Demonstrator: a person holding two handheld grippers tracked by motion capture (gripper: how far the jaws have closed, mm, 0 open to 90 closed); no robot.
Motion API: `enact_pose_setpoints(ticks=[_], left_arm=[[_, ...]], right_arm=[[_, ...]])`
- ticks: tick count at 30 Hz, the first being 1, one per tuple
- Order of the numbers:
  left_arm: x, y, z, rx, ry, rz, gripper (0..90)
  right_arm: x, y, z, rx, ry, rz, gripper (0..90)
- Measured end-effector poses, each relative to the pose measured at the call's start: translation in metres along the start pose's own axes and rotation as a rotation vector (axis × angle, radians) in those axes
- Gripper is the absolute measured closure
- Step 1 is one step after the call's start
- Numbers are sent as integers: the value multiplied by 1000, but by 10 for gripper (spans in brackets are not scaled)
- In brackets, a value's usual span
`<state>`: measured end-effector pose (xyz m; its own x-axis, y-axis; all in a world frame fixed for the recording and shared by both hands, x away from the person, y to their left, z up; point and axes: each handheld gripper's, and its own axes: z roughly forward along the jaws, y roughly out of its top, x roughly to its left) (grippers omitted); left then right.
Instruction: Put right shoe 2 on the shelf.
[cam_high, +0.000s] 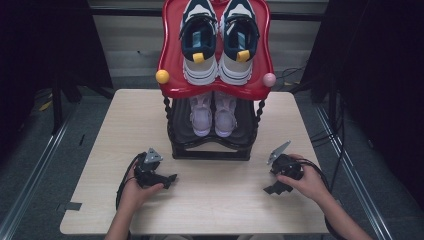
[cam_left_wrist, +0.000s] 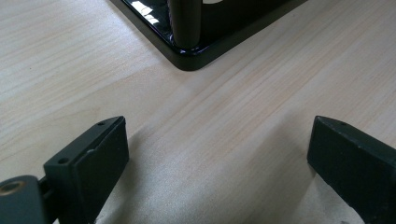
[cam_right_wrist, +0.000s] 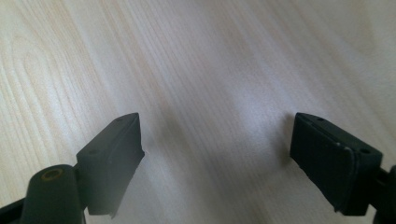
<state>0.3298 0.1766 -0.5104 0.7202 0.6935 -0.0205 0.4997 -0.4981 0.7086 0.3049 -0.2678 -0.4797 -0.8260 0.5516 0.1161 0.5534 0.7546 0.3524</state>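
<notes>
Pale wood table (cam_high: 210, 210) — dark curtained room

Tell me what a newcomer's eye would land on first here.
First the glossy red top shelf of the black shoe rack at the table's far middle, carrying a pair of navy-and-white sneakers. Below sits a pair of pale pink sneakers. Nearer, the left gripper and right gripper rest open on the light wooden table.

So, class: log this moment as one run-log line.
left gripper: open, low over table, empty | right gripper: open, empty | shoe rack: between grippers | navy sneakers: top shelf | pale sneakers: lower shelf
</notes>
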Motion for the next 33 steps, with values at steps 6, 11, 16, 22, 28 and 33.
enact_pose_setpoints(ticks=[6,11,16,22,28,33], left_arm=[[0,0,0,-1,0,-1,51],[0,0,0,-1,0,-1,51],[0,0,0,-2,2,-1,51],[0,0,0,-1,3,1,52],[0,0,0,-3,4,-2,52],[-1,0,0,0,5,-2,53]], right_arm=[[1,-5,1,-38,-11,-6,140],[4,-8,3,-73,-39,-29,129],[5,-14,3,-109,-43,-11,130],[7,-21,4,-159,-60,-13,125],[8,-26,7,-219,-84,-15,113],[10,-30,8,-253,-94,4,103]])
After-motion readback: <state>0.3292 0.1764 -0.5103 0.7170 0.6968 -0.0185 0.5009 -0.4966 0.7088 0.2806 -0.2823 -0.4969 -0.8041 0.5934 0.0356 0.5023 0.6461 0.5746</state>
